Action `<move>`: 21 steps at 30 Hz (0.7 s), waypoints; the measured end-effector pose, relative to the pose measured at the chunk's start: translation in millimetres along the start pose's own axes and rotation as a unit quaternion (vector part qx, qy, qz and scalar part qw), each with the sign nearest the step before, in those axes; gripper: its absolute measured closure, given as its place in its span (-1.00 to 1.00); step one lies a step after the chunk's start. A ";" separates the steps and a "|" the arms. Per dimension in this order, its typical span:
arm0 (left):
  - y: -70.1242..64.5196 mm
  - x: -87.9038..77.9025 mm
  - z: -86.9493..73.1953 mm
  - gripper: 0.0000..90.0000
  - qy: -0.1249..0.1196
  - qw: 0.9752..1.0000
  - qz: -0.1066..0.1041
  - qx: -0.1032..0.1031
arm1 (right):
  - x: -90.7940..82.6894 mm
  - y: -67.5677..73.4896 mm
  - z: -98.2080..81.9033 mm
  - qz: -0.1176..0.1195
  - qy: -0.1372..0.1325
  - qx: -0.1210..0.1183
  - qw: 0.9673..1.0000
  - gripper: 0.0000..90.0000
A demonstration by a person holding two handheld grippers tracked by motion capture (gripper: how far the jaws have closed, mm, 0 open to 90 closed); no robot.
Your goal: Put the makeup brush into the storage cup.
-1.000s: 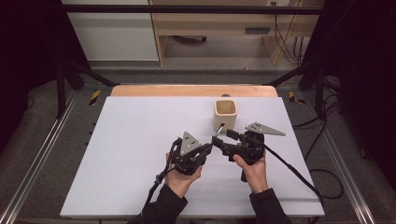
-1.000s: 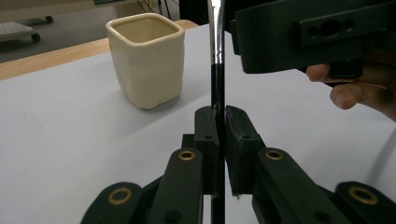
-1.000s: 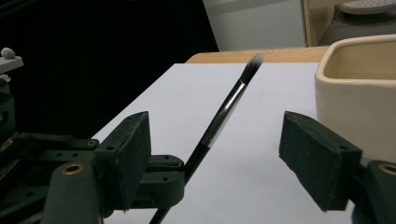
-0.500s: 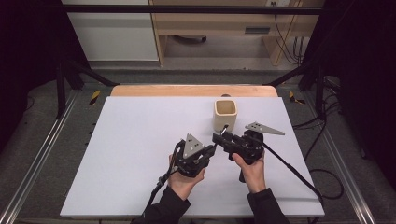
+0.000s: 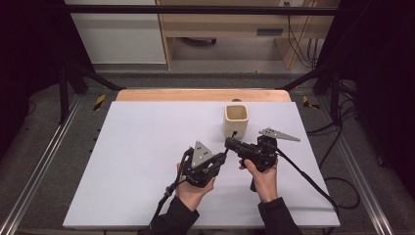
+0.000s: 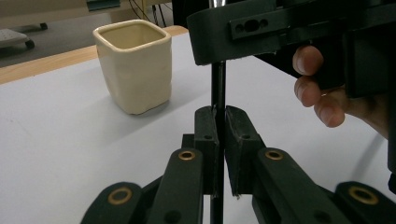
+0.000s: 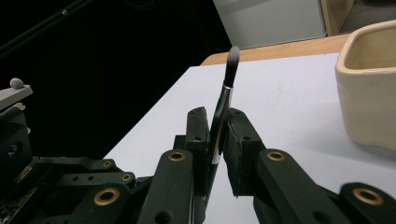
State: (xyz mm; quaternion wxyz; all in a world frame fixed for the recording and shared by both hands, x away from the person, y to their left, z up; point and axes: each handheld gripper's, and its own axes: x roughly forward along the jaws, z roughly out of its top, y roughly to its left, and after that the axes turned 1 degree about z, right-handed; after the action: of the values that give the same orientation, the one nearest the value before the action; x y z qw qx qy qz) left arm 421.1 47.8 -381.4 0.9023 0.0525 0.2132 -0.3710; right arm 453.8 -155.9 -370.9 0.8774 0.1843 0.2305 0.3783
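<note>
Near the cream square ceramic cup (image 5: 236, 119), my left gripper (image 6: 217, 140) clamps the thin black brush (image 7: 223, 112). My right gripper (image 7: 215, 135) has just closed on it too.

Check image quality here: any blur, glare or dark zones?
High view: even light on the table, surroundings fall to black, soft overall. Left gripper view: cup sharp with a soft shadow at its base; the near jaws are slightly soft. Right gripper view: brush tip sharp, left half black, cup rim cropped. No glare.
</note>
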 end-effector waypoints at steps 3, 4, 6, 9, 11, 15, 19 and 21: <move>-0.4 0.3 -0.2 0.86 0.001 1.000 -0.002 -0.001 | -0.5 -0.1 0.0 0.006 0.000 0.001 1.000 0.83; -0.7 0.4 -0.3 0.86 0.000 1.000 -0.002 -0.001 | -0.9 0.1 0.1 0.009 0.001 0.002 1.000 0.84; -0.8 0.4 -0.3 0.86 0.000 1.000 -0.004 -0.001 | -1.6 0.7 0.2 0.013 0.000 0.001 1.000 0.85; -0.7 0.6 -0.3 0.86 0.002 1.000 -0.005 0.000 | -2.2 0.9 0.0 0.014 0.001 -0.002 1.000 0.85; -0.9 0.9 -0.5 0.86 0.001 1.000 -0.005 0.001 | -2.6 1.1 -0.3 0.014 0.001 -0.006 1.000 0.85; -0.5 0.5 0.1 0.79 -0.002 1.000 -0.005 0.004 | -3.5 1.7 -0.5 0.017 -0.001 -0.013 1.000 0.86; 2.5 -1.5 1.0 0.56 -0.003 1.000 -0.014 0.006 | -7.0 1.7 1.5 0.010 -0.007 -0.023 1.000 0.86; 5.6 -2.8 1.9 0.47 -0.005 1.000 -0.024 0.003 | -9.2 1.9 3.2 0.004 -0.012 -0.025 1.000 0.85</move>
State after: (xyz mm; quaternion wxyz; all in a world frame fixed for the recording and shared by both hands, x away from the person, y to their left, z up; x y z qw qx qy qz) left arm 423.9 53.2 -378.8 0.8940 0.0482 0.2092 -0.3934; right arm 448.8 -162.0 -364.9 0.8828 0.1675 0.2098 0.3856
